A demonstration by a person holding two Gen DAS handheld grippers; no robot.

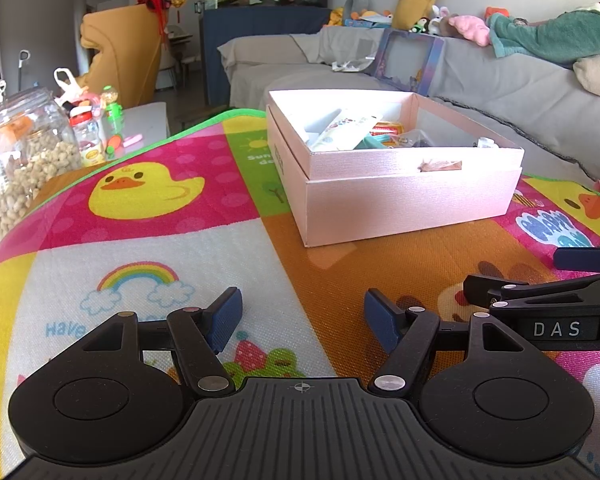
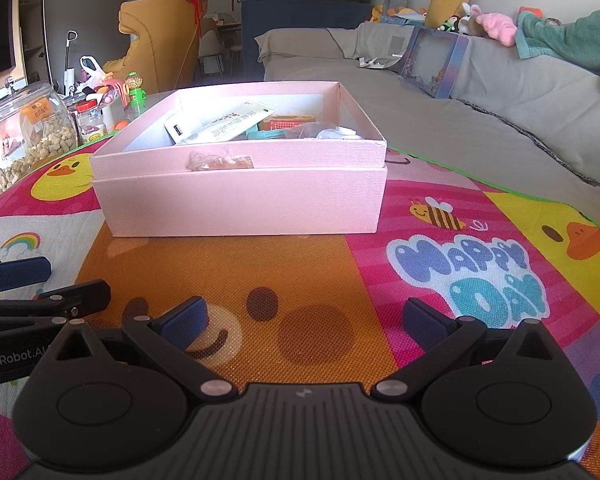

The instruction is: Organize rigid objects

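Left wrist view: the left gripper hovers low over a colourful play mat spread on the tabletop, its blue-padded fingers spread wide with nothing between them. Ahead and slightly right sits an open pink box, set in its own lid, holding a white packet and other small items too jumbled to name. A glass jar of peanuts stands at the far left edge. The right gripper's fingers enter from the right side.

Right wrist view: the right gripper also hangs just above the mat, fingers wide apart and holding nothing. The pink box lies straight ahead, near the middle of the mat. A grey sofa runs behind it, to the right.
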